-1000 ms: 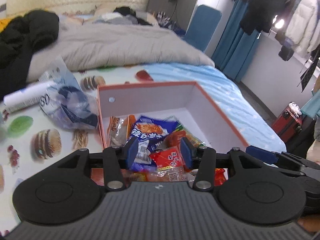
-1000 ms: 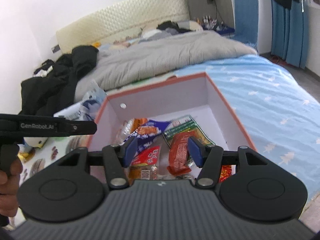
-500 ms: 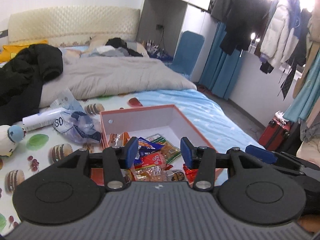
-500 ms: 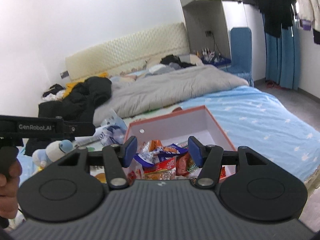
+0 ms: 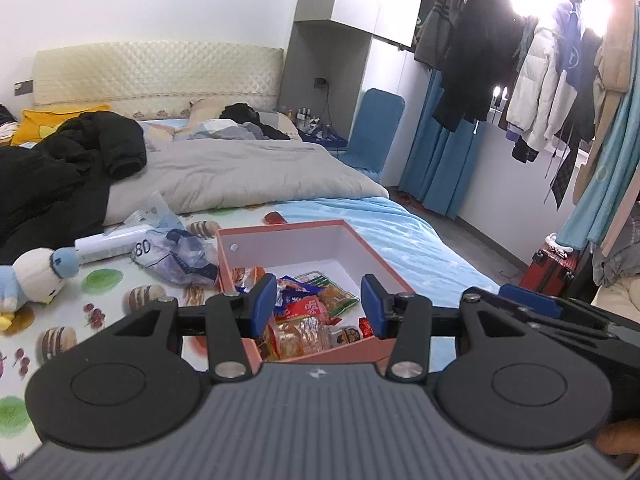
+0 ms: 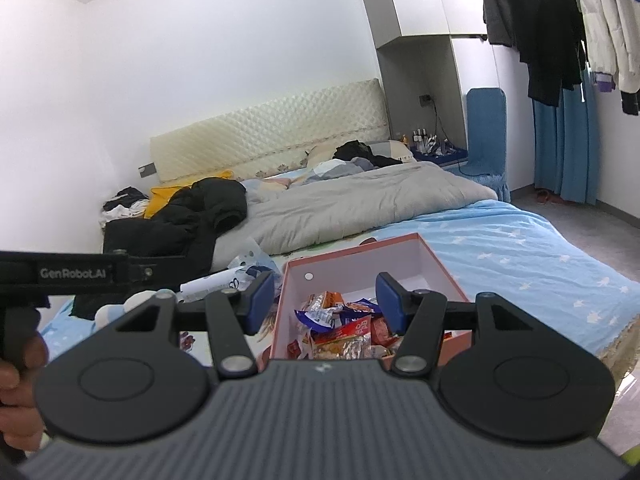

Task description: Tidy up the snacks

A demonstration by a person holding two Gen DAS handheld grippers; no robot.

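Though the near edge of the pink box (image 5: 304,227) is cut off behind both devices, it sits on the bed (image 5: 400,224) with snack packets (image 5: 308,316) heaped inside, their labels too small to read. The left tongs (image 5: 319,306) and right tongs (image 6: 326,302) both hang half open over it, holding nothing. A plastic bag (image 5: 176,256) lies just left of the box.

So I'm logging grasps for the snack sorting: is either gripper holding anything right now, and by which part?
Nothing is held. The left gripper and right gripper are both open and empty, above the snack box.
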